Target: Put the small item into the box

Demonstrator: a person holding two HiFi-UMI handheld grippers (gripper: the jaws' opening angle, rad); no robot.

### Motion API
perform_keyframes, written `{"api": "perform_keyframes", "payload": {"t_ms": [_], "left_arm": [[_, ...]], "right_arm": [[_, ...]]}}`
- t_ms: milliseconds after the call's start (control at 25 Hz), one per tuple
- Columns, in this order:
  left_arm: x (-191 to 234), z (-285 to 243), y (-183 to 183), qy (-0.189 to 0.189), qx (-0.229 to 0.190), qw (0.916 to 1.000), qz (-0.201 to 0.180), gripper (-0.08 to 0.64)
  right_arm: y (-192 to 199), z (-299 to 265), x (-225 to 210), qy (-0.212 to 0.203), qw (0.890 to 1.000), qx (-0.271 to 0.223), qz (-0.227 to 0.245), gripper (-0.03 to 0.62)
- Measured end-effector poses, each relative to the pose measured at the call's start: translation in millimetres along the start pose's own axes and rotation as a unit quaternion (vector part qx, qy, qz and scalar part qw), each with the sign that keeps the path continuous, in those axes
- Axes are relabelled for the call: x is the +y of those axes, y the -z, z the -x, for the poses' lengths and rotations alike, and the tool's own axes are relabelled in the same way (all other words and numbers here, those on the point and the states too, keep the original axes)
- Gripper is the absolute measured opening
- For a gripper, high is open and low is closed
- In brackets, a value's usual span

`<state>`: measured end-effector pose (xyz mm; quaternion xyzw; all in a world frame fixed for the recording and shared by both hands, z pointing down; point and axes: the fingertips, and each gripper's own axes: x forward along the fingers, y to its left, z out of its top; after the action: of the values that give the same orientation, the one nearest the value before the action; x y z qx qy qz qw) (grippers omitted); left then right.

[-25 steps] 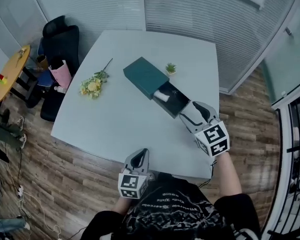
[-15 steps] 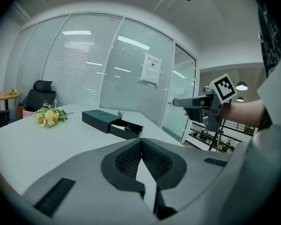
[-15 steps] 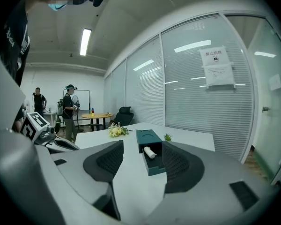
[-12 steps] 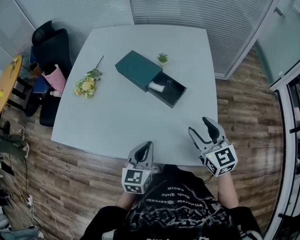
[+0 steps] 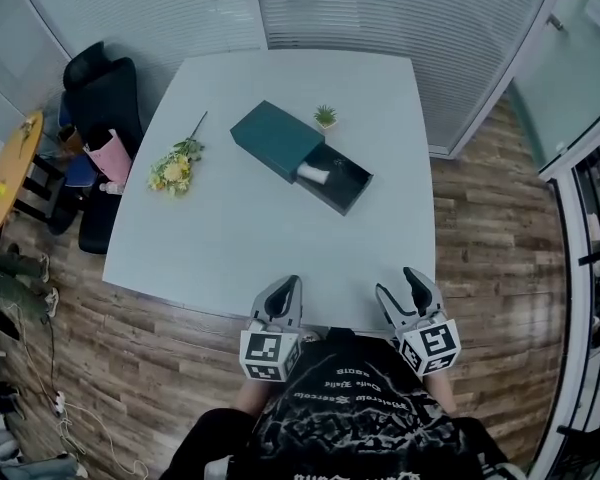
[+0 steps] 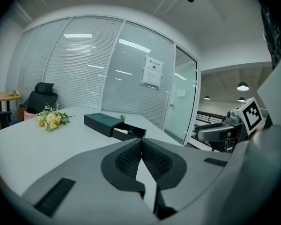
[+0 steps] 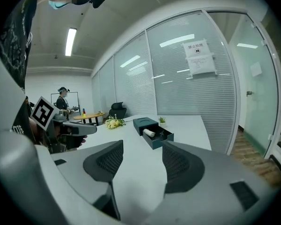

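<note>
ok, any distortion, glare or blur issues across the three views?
Head view: barrel distortion, table edges bow, evenly lit, sharp. Left gripper view: strong fisheye, dark corners, bright streaks on the glass wall, shut left claw soft up close. Right gripper view: same fisheye and vignette, open right claw slightly soft, box stays readable.

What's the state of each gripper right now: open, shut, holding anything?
Left gripper: shut, jaws pressed together, nothing between them.
Right gripper: open, jaws apart, empty.
</note>
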<state>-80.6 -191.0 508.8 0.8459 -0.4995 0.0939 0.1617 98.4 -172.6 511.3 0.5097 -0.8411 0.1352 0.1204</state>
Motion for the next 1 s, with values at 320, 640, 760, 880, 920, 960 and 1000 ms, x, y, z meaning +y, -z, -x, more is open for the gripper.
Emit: {"api": "perform_keyframes", "payload": {"t_ms": [320,640,760,880,920,960,1000], "left_arm": [[-3.6,-2.9,-2.3,0.010,0.003,0.9999,-0.011,0.017],[-9.4,-6.7,-3.5,0.022,0.001,0.9995,-0.021,0.017],[-12.0,-9.0,-0.4,0.026,0.004,0.9993,-0.027,0.017],[-13.3,-10.5,1.9,0.030,0.004,0.9992,-0.026,0.017],[-14.0,-10.7,2.5,0.031,0.006,0.9992,-0.024,0.017],[-14.7,-10.8,3.4,0.033,0.008,0.9992,-0.023,0.017],[-15.1,-10.9,4.6,0.034,0.010,0.9991,-0.022,0.017]], "right_arm": [[-3.6,-2.1,3.2,-0.005,1.000,-0.004,0.002,0.265],[-7.8,-2.5,1.1,0.016,1.000,-0.019,0.001,0.079],[-5.9,-1.1,-2.6,0.023,1.000,-0.019,-0.007,0.011],[0.4,-3.3,4.1,-0.007,1.000,0.001,-0.003,0.010],[2.3,-4.3,5.9,-0.012,1.000,0.007,0.002,0.009],[3.8,-5.2,6.5,-0.012,1.000,0.010,0.005,0.009],[5.0,-5.9,6.3,-0.009,1.000,0.012,0.005,0.009]]}}
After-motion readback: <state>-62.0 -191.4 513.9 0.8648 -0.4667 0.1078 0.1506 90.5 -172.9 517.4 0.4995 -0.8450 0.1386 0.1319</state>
